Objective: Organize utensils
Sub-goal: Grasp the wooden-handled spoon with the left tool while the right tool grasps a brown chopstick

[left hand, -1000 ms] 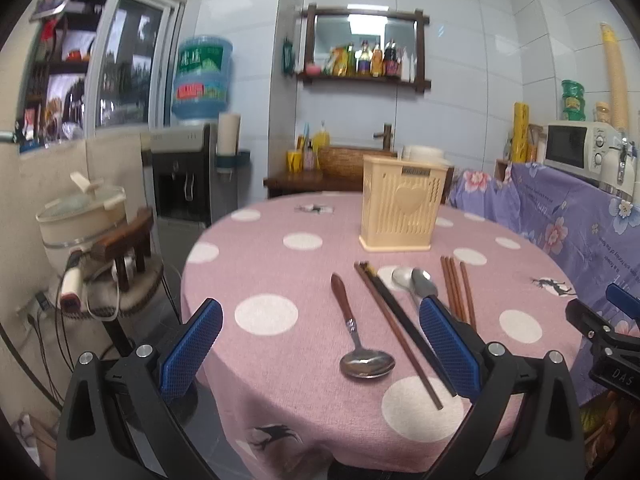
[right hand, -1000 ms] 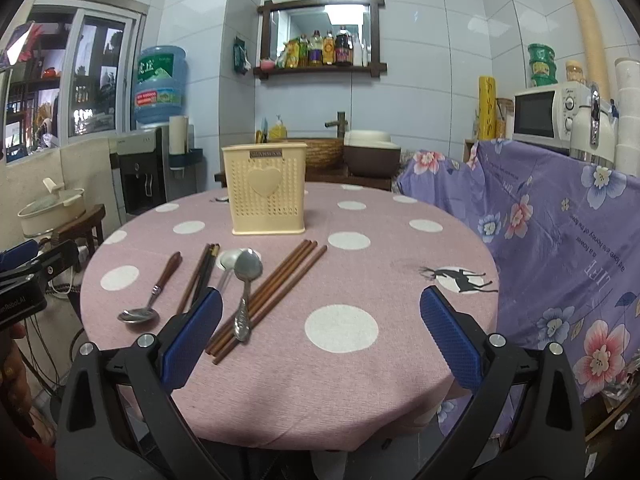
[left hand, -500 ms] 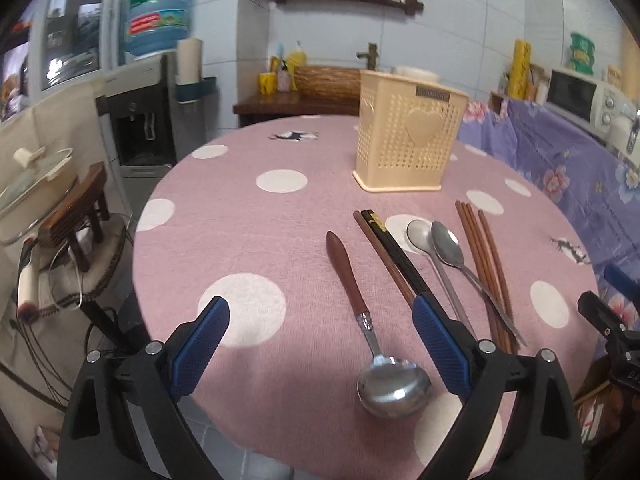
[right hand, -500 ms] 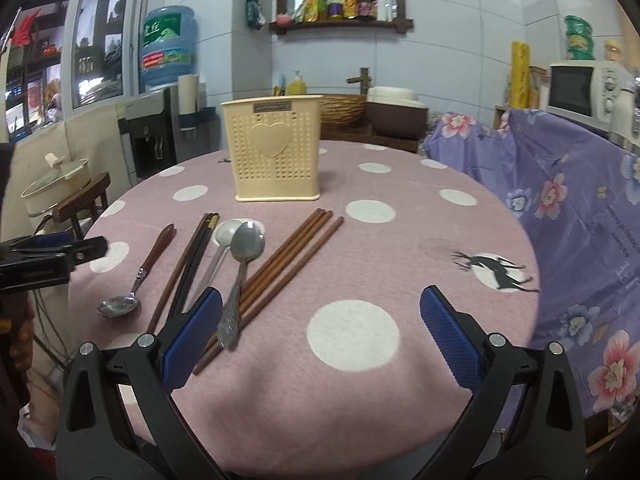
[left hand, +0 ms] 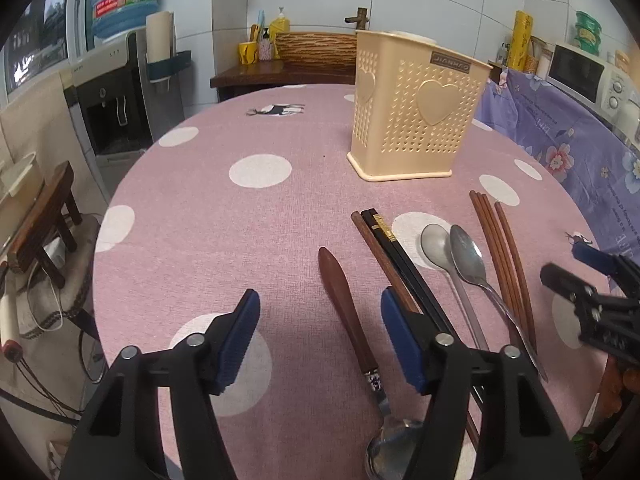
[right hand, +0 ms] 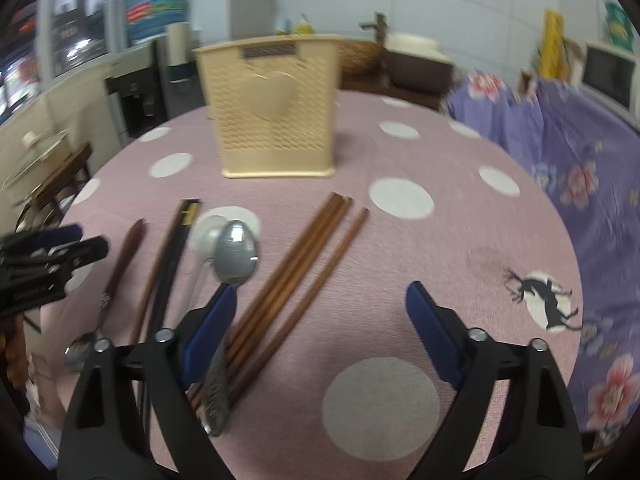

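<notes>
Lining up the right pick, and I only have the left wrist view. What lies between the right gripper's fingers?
Observer: The brown chopsticks. The right gripper is open and grips nothing, though its jaws have just been closing.
Operator: And the steel spoon?
Observer: The steel spoon is not between them. Its handle passes behind the left finger.
Operator: Anything by the other finger?
Observer: No utensils. The right finger is over bare cloth, with a deer print further right.

White-tiled walls [left hand: 440,8] (water dispenser [left hand: 116,96] nearby)
</notes>
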`<state>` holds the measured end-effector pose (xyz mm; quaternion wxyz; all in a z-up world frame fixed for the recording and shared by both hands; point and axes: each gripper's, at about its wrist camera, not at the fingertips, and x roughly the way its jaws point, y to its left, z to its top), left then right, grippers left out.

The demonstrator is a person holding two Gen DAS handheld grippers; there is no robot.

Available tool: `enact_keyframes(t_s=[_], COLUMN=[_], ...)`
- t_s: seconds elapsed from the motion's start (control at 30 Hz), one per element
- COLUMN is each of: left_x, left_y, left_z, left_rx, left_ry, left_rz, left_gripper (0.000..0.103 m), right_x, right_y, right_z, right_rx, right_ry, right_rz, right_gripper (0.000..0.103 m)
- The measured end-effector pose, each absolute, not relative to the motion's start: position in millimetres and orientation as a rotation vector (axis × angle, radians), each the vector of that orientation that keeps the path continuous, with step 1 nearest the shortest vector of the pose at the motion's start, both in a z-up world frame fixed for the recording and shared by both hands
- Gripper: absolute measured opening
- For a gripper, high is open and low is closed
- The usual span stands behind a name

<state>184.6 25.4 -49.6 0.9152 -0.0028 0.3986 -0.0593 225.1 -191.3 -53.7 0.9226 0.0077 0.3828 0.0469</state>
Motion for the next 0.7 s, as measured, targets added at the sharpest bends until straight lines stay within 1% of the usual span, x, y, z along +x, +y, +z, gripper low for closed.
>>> enact_keyframes(t_s=[0.07, 0.13, 0.17, 0.4, 0.5, 0.63, 0.7], left_x=[190, 195, 197, 206, 210, 215, 218], left_y=[28, 30, 30, 23, 20, 15, 13], left_z=[-52, -54, -54, -56, -59, -63, -67], left_rx=[-0.031, -0.062, -0.073, -0.071, -0.065, -0.050, -0.043], left_ry=[0.837, 0.857, 0.863, 0.895, 0.909, 0.922, 0.938], left_rz=[-0.122, -0.123, -0.126, -0.114, -0.100, -0.076, -0.054], left_gripper=[0.056, 0.052, 0.050, 0.044, 0.041, 0.040, 0.036], right_x=[239, 250, 255, 283, 290, 293, 295], right_y=[-200, -205, -207, -206, -204, -202, -201], right_z=[-57, -58, -58, -67, -73, -74, -75], right_rx=[0.068, 0.117, 0.131, 0.153, 0.168, 0.167, 0.164], right_ry=[0.820, 0.838, 0.848, 0.902, 0.923, 0.922, 0.923], right_rz=[0.075, 0.056, 0.045, -0.008, -0.017, -0.028, -0.031], right_gripper=[0.066, 0.063, 0.060, 0.042, 0.038, 0.037, 0.036])
